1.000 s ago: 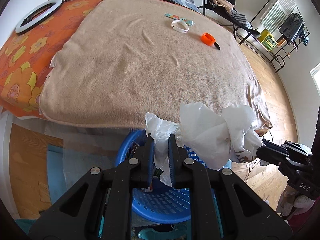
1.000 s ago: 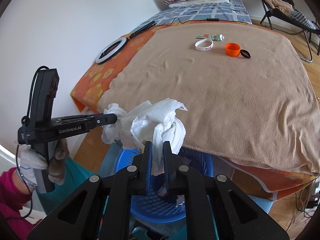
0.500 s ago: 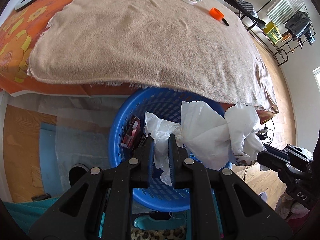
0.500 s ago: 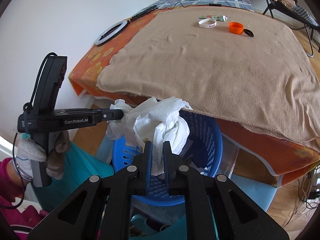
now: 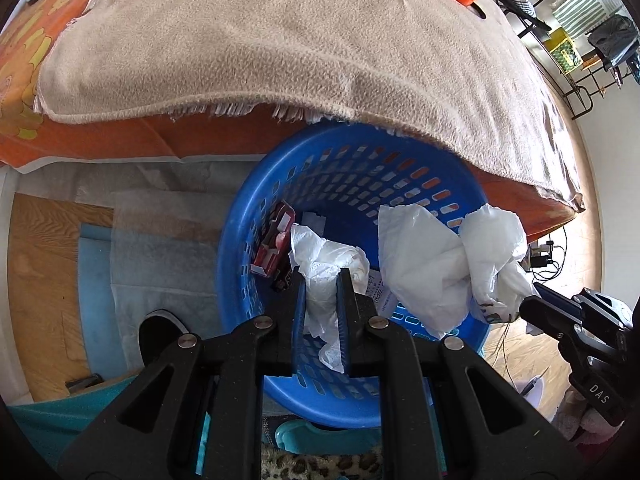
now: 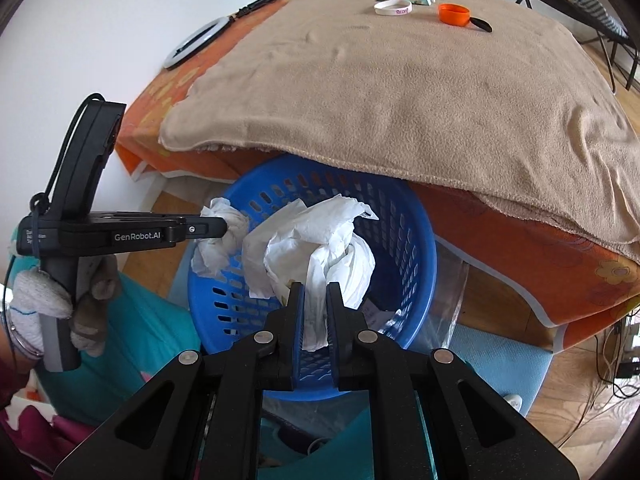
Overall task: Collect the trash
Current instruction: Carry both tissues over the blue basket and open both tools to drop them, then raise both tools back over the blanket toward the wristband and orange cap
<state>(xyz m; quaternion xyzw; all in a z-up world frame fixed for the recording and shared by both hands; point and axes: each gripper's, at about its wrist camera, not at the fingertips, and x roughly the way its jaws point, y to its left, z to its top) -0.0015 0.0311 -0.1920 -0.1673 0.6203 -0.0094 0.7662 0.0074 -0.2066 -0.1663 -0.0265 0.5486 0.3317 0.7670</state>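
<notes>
The left gripper (image 5: 322, 276) is clamped on one end of a crumpled white plastic bag (image 5: 424, 268), and the right gripper (image 6: 316, 290) pinches the bag's other end (image 6: 320, 248); the bag hangs stretched between them, directly over the mouth of the blue basket (image 5: 280, 388). Both tools point steeply down toward the basket. Seen from the right wrist, the left tool's side reads "GenRobot.AI", and a gloved hand (image 6: 84, 300) grips its handle to the left of the basket. From the left wrist, the right tool's body carries the letters "DAS", to the right of the basket. Inside the basket lie a red-and-white carton (image 5: 274, 246) against its left wall and a printed paper scrap, its text too small to read. Beyond the basket a tan blanket (image 6: 400, 88) overhangs its far rim. Far past the basket on the blanket sit a white wristband (image 6: 393, 7) with unreadable pink lettering and an orange cap (image 6: 454, 13).
</notes>
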